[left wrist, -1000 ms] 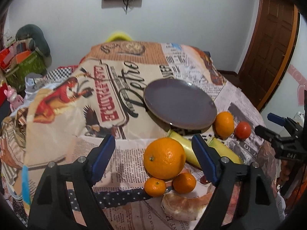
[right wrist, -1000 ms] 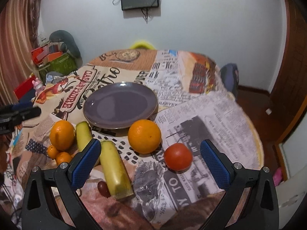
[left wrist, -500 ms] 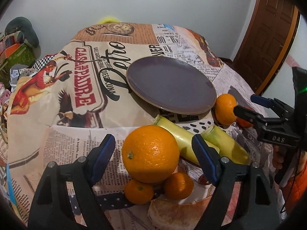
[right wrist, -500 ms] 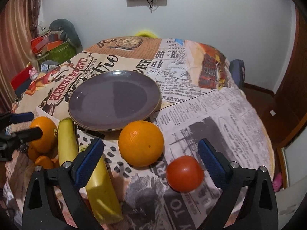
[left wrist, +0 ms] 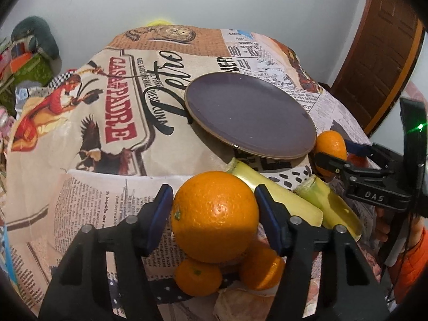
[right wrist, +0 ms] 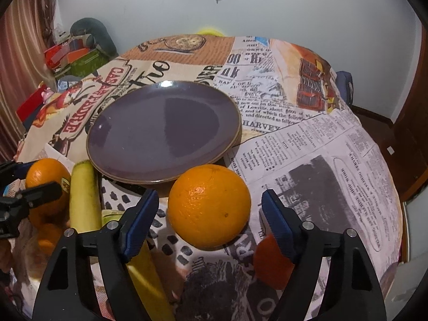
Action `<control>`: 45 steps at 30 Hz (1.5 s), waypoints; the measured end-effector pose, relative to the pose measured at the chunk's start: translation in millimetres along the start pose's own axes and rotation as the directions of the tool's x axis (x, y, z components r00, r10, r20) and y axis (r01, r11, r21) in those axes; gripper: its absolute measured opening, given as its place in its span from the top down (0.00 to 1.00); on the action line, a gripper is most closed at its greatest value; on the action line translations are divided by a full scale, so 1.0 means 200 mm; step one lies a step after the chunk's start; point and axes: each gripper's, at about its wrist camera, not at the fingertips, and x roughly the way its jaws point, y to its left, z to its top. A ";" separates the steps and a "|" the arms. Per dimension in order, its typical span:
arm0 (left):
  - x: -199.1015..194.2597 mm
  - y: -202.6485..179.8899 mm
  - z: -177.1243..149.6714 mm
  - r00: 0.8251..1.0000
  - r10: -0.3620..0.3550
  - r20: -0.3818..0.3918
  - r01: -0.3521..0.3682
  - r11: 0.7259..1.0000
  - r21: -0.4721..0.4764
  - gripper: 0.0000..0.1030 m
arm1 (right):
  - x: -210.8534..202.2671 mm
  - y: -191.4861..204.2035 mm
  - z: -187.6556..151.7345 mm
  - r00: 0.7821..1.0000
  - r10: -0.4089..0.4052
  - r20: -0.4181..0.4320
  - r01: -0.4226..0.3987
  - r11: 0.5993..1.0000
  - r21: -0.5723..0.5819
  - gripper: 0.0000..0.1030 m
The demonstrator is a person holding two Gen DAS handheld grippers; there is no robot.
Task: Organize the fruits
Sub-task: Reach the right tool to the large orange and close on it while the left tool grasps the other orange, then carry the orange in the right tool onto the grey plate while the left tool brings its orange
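— So where are the oranges?
— Each sits near the purple plate (right wrist: 163,131): left gripper (left wrist: 214,214) closing around one orange (left wrist: 215,215), right gripper (right wrist: 208,214) closing around another orange (right wrist: 210,206), gaps remaining.

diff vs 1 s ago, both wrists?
Both came down and in. Left hand-held gripper now straddles the near big orange, jaws closing, pads about touching. Right hand-held gripper brackets the other orange, closing, gaps remain. Plate, bananas unmoved.
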 end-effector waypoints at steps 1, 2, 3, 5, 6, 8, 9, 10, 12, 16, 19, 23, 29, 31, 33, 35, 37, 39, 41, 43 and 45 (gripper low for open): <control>0.00 0.01 0.00 1.000 -0.008 -0.001 0.008 1.000 -0.009 0.39 | 0.01 0.00 0.00 1.000 0.001 -0.004 -0.001 1.000 0.003 0.29; 0.00 0.02 0.00 1.000 -0.019 -0.002 0.019 1.000 -0.019 0.39 | 0.01 0.00 0.00 1.000 -0.003 -0.005 0.003 1.000 0.002 0.32; 0.00 0.02 0.00 1.000 -0.021 -0.001 0.021 1.000 -0.021 0.39 | 0.02 0.00 0.00 1.000 -0.010 -0.002 0.010 1.000 -0.005 0.33; 0.00 0.02 0.00 1.000 -0.023 0.002 0.023 1.000 -0.020 0.39 | 0.02 0.01 0.00 1.000 -0.010 -0.001 0.010 1.000 -0.008 0.36; 0.00 0.02 0.00 1.000 -0.021 0.004 0.021 1.000 -0.018 0.40 | 0.02 0.01 0.00 1.000 -0.007 -0.002 0.007 1.000 -0.009 0.38; 0.00 0.02 0.00 1.000 -0.022 0.005 0.022 1.000 -0.018 0.40 | 0.03 0.01 0.01 1.000 -0.016 -0.002 0.016 1.000 -0.009 0.40; 0.00 0.02 0.00 1.000 -0.023 0.004 0.023 1.000 -0.019 0.40 | 0.03 0.00 0.01 1.000 -0.012 0.000 0.012 1.000 -0.007 0.41; 0.00 0.02 0.00 1.000 -0.021 0.004 0.022 1.000 -0.019 0.40 | 0.02 0.01 0.00 1.000 -0.011 0.002 0.011 1.000 -0.006 0.41; -0.01 0.02 0.00 1.000 -0.025 0.002 0.025 0.999 -0.026 0.40 | 0.02 0.01 0.00 1.000 -0.010 0.005 0.010 1.000 -0.008 0.41; -0.02 0.03 0.01 1.000 -0.031 -0.001 0.030 0.999 -0.040 0.41 | 0.00 0.00 0.00 1.000 0.010 0.001 -0.010 1.000 0.004 0.41; -0.05 0.03 0.03 0.999 -0.034 0.011 0.034 0.998 -0.048 0.41 | -0.03 0.01 0.00 1.000 0.007 0.012 -0.007 1.000 0.000 0.42; -0.11 0.03 0.07 0.998 -0.036 0.047 0.039 0.998 -0.049 0.42 | -0.09 0.02 0.02 0.999 0.009 0.039 -0.009 1.000 -0.003 0.42; -0.21 0.01 0.17 0.993 -0.037 0.108 0.042 0.998 -0.044 0.42 | -0.21 0.04 0.07 0.995 0.013 0.098 -0.013 1.000 -0.008 0.42; -0.23 0.00 0.21 0.991 -0.038 0.126 0.044 0.998 -0.042 0.42 | -0.25 0.05 0.09 0.993 0.014 0.120 -0.012 1.000 -0.013 0.42; -0.26 0.00 0.24 0.989 -0.041 0.144 0.047 0.998 -0.041 0.42 | -0.28 0.06 0.11 0.990 0.017 0.140 -0.014 1.000 -0.017 0.42; -0.27 -0.01 0.28 0.986 -0.042 0.161 0.048 0.998 -0.038 0.42 | -0.30 0.07 0.13 0.987 0.018 0.157 -0.015 1.000 -0.019 0.42; -0.28 -0.02 0.33 0.983 -0.040 0.181 0.047 0.998 -0.033 0.42 | -0.31 0.07 0.15 0.985 0.023 0.171 -0.020 1.000 -0.020 0.42; -0.29 -0.03 0.36 0.980 -0.042 0.193 0.049 0.998 -0.031 0.42 | -0.31 0.08 0.17 0.983 0.028 0.182 -0.026 1.000 -0.016 0.42; -0.28 -0.03 0.40 0.978 -0.047 0.202 0.053 0.998 -0.028 0.42 | -0.30 0.08 0.19 0.981 0.033 0.189 -0.031 0.999 -0.011 0.42; -0.26 -0.04 0.43 0.977 -0.046 0.207 0.052 0.998 -0.025 0.42 | -0.29 0.08 0.21 0.980 0.037 0.194 -0.036 0.999 -0.007 0.42; -0.24 -0.04 0.46 0.977 -0.045 0.210 0.051 0.998 -0.025 0.42 | -0.27 0.09 0.23 0.980 0.039 0.198 -0.038 0.999 -0.006 0.42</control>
